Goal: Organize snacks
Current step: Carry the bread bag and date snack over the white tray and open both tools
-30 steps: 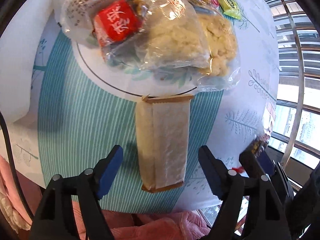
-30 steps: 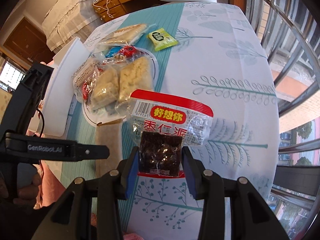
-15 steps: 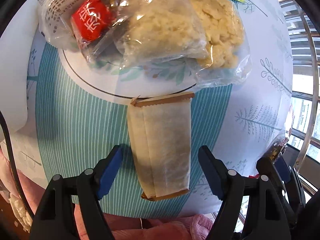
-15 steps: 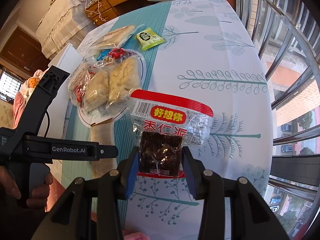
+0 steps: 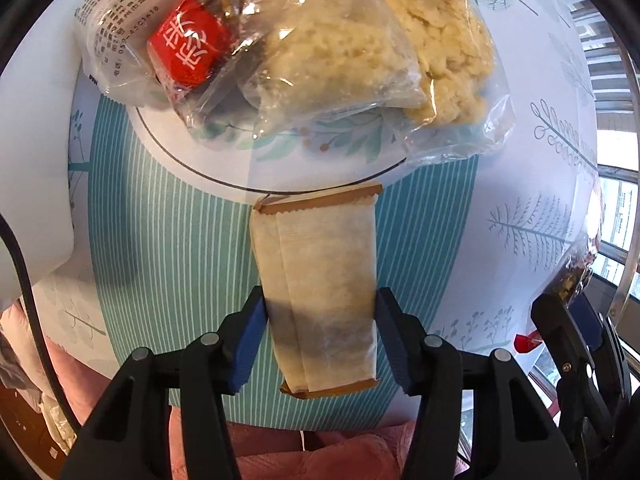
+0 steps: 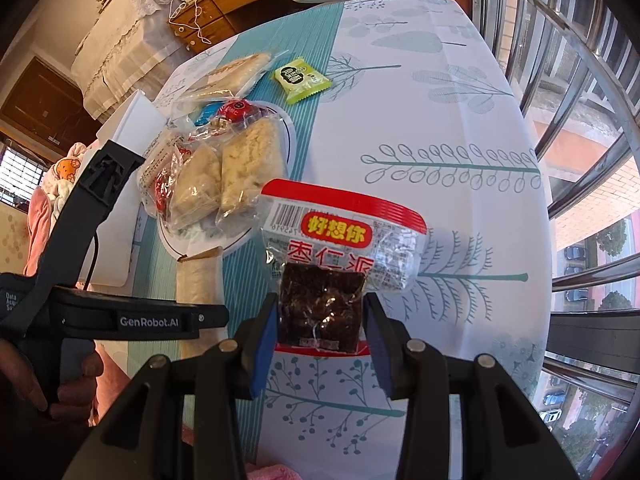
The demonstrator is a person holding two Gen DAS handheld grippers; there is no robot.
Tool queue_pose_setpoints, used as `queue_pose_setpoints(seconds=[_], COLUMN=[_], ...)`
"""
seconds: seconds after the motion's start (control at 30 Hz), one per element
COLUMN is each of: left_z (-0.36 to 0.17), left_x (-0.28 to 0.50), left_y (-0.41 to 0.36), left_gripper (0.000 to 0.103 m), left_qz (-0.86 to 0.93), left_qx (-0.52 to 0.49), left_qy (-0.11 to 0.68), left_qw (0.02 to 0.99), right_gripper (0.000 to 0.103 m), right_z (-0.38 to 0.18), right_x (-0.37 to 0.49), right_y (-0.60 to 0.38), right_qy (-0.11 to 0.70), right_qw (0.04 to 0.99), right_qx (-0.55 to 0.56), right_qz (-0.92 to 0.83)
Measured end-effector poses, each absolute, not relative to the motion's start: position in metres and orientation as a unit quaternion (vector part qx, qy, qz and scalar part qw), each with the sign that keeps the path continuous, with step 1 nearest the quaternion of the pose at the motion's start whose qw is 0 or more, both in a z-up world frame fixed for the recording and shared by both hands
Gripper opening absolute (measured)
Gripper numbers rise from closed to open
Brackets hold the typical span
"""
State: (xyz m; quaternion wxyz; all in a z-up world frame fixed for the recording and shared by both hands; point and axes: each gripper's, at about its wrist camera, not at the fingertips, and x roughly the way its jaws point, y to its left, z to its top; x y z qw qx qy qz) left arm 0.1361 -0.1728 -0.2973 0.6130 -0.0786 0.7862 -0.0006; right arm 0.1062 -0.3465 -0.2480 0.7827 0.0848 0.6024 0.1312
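Observation:
A beige paper-wrapped packet [image 5: 320, 260] lies lengthwise on the teal striped cloth, its far end touching the plate's rim [image 5: 224, 178]. My left gripper [image 5: 320, 320] straddles the packet's near half; its jaws are closing and the blue pads [image 5: 256, 320] meet both long sides. The plate carries two pale crumbly cakes in clear bags [image 5: 332, 52] and a red-labelled pack [image 5: 188, 52]. My right gripper [image 6: 320, 320] is shut on a clear pack of dark date snack with a red band [image 6: 340, 236], held above the table. The beige packet [image 6: 198, 280] also shows in the right wrist view.
A green sachet [image 6: 302, 78] and a long pale wrapped snack [image 6: 236, 72] lie beyond the plate. A white box [image 6: 132, 128] sits left of it. Metal window bars [image 6: 580, 120] run along the table's right side. Pink fabric [image 5: 320, 456] lies below the near edge.
The left gripper slid forward over the beige packet and its jaws narrowed from wide apart to touching the packet's sides. The right gripper kept still with its snack pack.

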Motion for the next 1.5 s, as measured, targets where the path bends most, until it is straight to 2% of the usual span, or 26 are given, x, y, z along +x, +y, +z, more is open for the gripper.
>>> queue_pose_setpoints(seconds=[0.23, 0.8, 1.17, 1.5], left_z=[-0.277, -0.185, -0.120, -0.113], left_x=[0.143, 0.163, 0.157, 0.164], left_y=[-0.156, -0.109, -0.015, 0.074], left_gripper=[0.052, 0.053, 0.053, 0.053], left_qz=[-0.022, -0.086, -0.109, -0.081], left_qx=[-0.084, -0.055, -0.007, -0.004], left_qy=[0.770, 0.715, 0.665, 0.655], left_qw=[0.633, 0.691, 0.739, 0.751], right_gripper=[0.042, 0.042, 0.042, 0.043], right_z=[-0.237, -0.174, -0.135, -0.130], right_x=[0.110, 0.119, 0.116, 0.116], right_y=[-0.336, -0.272, -0.200, -0.119], right_qy=[0.596, 0.538, 0.494, 0.463], right_qw=[0.788, 0.832, 0.856, 0.866], right_qx=[0.078, 0.058, 0.084, 0.097], right_qz=[0.131, 0.121, 0.128, 0.162])
